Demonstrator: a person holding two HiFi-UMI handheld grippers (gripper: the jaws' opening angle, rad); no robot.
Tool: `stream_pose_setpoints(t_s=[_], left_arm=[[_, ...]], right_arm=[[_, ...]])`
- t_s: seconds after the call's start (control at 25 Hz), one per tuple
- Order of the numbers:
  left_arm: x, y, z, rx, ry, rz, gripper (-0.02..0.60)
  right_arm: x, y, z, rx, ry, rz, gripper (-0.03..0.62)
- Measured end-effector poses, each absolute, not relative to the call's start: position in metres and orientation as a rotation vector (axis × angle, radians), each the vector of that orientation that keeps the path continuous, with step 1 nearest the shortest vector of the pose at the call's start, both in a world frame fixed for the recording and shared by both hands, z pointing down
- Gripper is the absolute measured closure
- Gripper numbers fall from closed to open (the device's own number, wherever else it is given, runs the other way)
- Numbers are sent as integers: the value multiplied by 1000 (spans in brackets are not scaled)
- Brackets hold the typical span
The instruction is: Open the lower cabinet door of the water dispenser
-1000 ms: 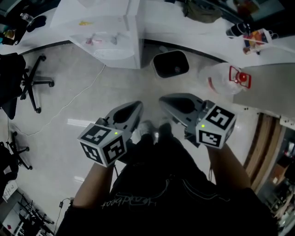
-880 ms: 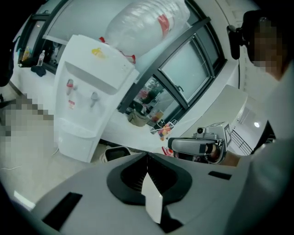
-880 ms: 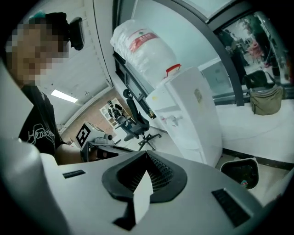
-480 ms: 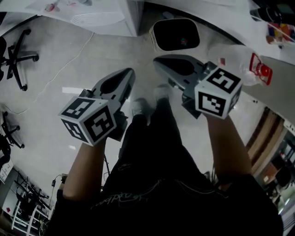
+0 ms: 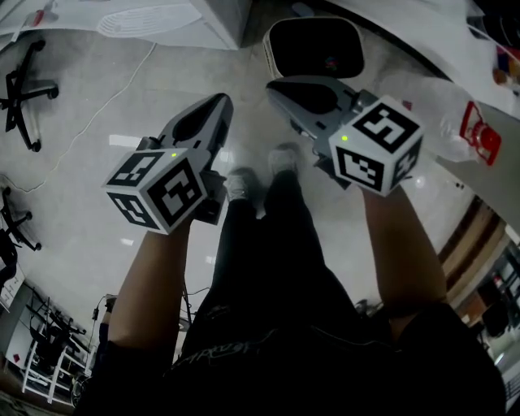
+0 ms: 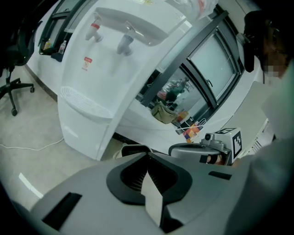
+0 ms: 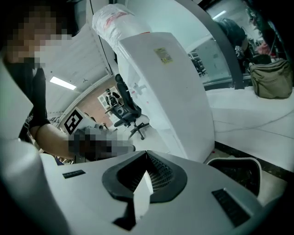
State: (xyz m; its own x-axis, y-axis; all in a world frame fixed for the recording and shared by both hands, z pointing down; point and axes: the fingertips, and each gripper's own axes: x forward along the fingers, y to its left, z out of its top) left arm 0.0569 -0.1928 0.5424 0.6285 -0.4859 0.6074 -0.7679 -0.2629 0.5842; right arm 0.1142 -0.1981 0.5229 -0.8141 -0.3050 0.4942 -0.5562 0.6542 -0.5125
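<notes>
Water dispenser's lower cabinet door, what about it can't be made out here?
Head view: the water dispenser is cut off by the top edge, door out of frame.
Left gripper view: the lower cabinet door shows, but too washed-out white to find a handle.
Right gripper view: only the side panel shows.

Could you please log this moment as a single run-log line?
stage: pre-contact | left gripper: shut, empty | right gripper: shut, empty | water dispenser: ahead, untouched | lower door: shut
</notes>
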Motion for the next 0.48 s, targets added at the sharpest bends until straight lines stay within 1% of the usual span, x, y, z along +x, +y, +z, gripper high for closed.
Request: stream_pose_setpoints(t_s=[0.24, 0.48], left_arm=[[63, -215, 569, 1926, -1076, 437, 578], [68, -232, 594, 1909, -1098, 502, 577]], right_arm=[[122, -200, 541, 640, -2512, 966, 582], [136, -208, 558, 694, -2496, 1011, 582]])
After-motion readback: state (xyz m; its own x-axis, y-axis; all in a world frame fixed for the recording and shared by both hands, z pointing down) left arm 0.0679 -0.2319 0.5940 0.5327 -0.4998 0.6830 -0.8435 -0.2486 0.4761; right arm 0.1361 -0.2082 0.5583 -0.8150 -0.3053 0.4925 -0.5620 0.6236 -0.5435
